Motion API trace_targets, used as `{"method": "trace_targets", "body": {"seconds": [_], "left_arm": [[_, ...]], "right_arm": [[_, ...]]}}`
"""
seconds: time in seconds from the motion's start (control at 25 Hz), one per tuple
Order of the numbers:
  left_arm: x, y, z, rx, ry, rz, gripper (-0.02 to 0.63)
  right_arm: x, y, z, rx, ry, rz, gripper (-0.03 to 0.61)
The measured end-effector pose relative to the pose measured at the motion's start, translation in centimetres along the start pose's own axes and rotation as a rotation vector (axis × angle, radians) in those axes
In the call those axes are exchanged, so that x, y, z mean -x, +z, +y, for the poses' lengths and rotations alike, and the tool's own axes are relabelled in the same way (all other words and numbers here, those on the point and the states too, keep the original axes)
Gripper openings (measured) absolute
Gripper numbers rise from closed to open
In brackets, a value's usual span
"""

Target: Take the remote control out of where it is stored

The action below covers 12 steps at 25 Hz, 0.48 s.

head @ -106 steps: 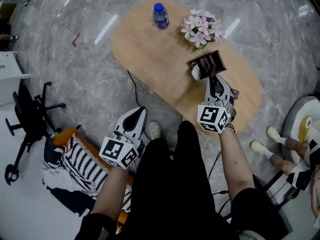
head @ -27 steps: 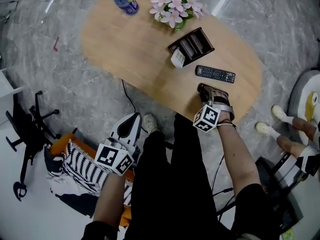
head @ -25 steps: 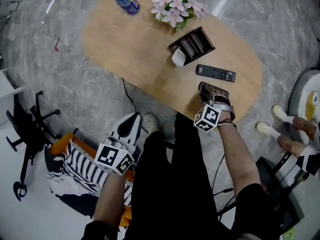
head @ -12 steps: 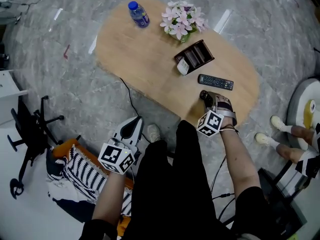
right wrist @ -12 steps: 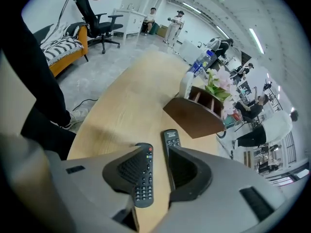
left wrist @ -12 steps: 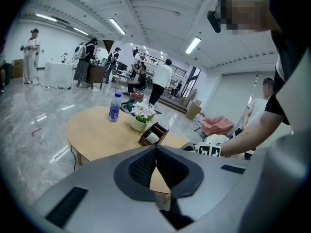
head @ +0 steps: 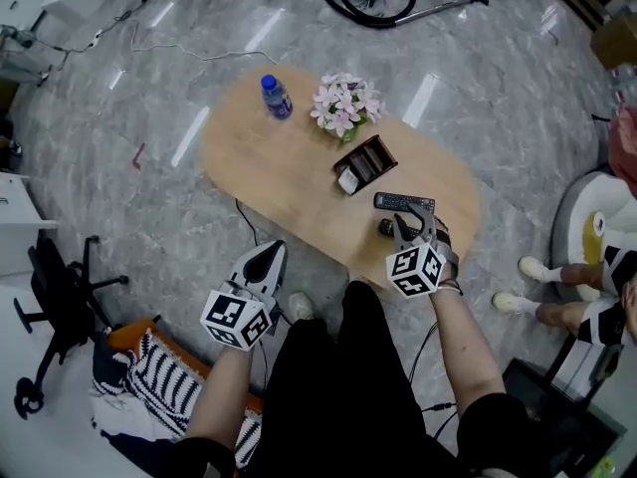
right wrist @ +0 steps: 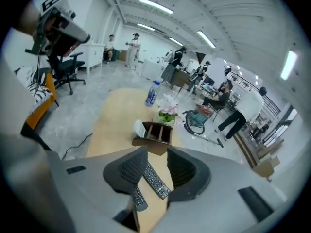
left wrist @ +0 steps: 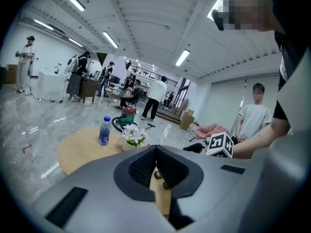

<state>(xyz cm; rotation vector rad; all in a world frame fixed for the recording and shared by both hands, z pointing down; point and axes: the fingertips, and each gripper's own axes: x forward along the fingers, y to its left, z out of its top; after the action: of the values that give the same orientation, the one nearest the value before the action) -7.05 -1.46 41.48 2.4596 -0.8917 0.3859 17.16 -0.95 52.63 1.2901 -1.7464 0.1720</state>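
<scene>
Now the right claw (right wrist: 156, 152) stands apart and empty, just closing a little, above the remote (right wrist: 156, 179) on the table (head: 289, 167); the left claw (left wrist: 156, 150) is pinched together.

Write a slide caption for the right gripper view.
Open right gripper above a remote control and a second remote on the wooden table, storage box beyond.
</scene>
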Motion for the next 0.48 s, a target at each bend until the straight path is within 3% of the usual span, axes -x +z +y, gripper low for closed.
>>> {"method": "trace_targets", "body": {"seconds": [0.16,0.36,0.48], "left_arm": [[0.4,2.2,-1.4,-0.019,-0.025,-0.035,0.006],[0.7,3.7,-2.9,-0.064,-0.049,-0.073,0.006],[0.6,4.0,-2.9,-0.078,-0.056,-0.078,0.006]], "right_arm": [[5.3,2.0,-1.4,-0.183,-0.077,-0.083,0.124],[10.1,2.8,-2.0,-0.224,-0.157,-0.148,0.107],[11.8,2.8,-2.4,-0.312,-0.174,-0.177,0.097]]}}
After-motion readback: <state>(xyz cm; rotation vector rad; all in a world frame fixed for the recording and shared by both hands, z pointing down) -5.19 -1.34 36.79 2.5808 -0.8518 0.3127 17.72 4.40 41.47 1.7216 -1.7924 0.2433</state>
